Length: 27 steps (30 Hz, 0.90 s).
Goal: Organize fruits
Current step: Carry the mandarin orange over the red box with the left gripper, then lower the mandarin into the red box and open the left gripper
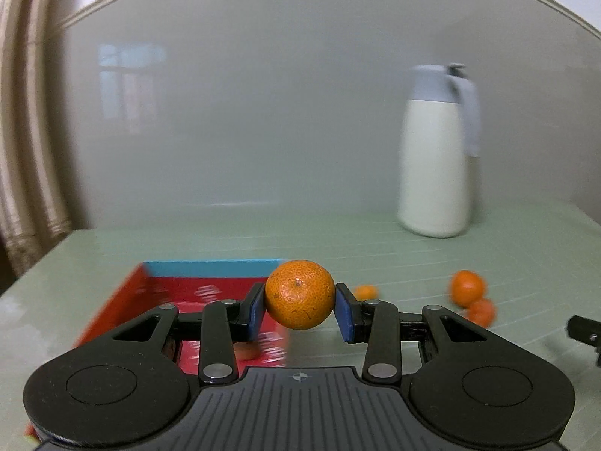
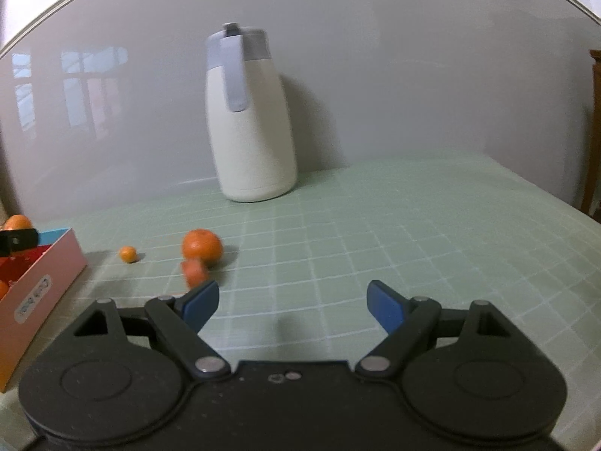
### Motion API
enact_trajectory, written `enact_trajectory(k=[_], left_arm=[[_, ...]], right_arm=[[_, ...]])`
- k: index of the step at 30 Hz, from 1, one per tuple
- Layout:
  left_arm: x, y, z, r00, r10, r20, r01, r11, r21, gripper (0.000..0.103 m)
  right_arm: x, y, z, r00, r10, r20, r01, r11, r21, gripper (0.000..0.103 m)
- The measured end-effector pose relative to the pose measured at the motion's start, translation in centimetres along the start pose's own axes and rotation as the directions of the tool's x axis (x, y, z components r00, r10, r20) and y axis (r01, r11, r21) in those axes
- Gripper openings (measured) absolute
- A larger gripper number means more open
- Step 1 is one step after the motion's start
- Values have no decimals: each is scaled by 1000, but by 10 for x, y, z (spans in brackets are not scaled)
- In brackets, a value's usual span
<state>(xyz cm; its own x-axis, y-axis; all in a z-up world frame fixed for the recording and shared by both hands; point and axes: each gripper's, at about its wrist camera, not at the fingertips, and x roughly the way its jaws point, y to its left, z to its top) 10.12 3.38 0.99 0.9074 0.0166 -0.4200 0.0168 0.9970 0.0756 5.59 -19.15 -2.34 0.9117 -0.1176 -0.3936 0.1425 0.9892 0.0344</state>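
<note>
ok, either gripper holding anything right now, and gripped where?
The left gripper holds a round orange mandarin, its blue pads pressed on the fruit's two opposite sides. The right gripper is open and holds nothing.

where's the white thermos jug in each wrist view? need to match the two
Left wrist: white thermos jug stands upper right, at the back of the green table against the wall, handle to its right.
Right wrist: jug stands upper centre-left, handle facing the camera.
Shared landmark: the loose oranges on the table, the biggest at and; they lie in front of the jug in both views.
</note>
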Motion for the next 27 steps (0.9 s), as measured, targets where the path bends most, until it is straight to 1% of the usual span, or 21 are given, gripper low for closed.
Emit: enact_trajectory(k=[3, 6, 10, 16, 22, 27], left_arm=[[2, 26, -8, 998, 56, -20, -56, 998, -20, 39], [3, 49, -19, 992, 113, -50, -115, 992, -46, 39], [7, 72, -31, 983, 158, -92, -165, 984, -69, 39], [14, 96, -43, 972, 173, -156, -193, 974, -119, 39], [12, 99, -49, 966, 181, -182, -206, 970, -128, 40], [9, 100, -50, 967, 185, -177, -209, 970, -126, 40]], right_arm=[[2, 13, 0, 1000, 21, -1, -21, 1000, -23, 86], [4, 26, 0, 999, 41, -5, -41, 998, -44, 86], [6, 41, -2, 997, 72, -10, -72, 995, -65, 86], [9, 59, -2, 994, 108, -13, -109, 989, -96, 86], [12, 70, -3, 991, 132, -21, -133, 985, -109, 86], [14, 78, -3, 988, 150, -23, -151, 982, -113, 86]])
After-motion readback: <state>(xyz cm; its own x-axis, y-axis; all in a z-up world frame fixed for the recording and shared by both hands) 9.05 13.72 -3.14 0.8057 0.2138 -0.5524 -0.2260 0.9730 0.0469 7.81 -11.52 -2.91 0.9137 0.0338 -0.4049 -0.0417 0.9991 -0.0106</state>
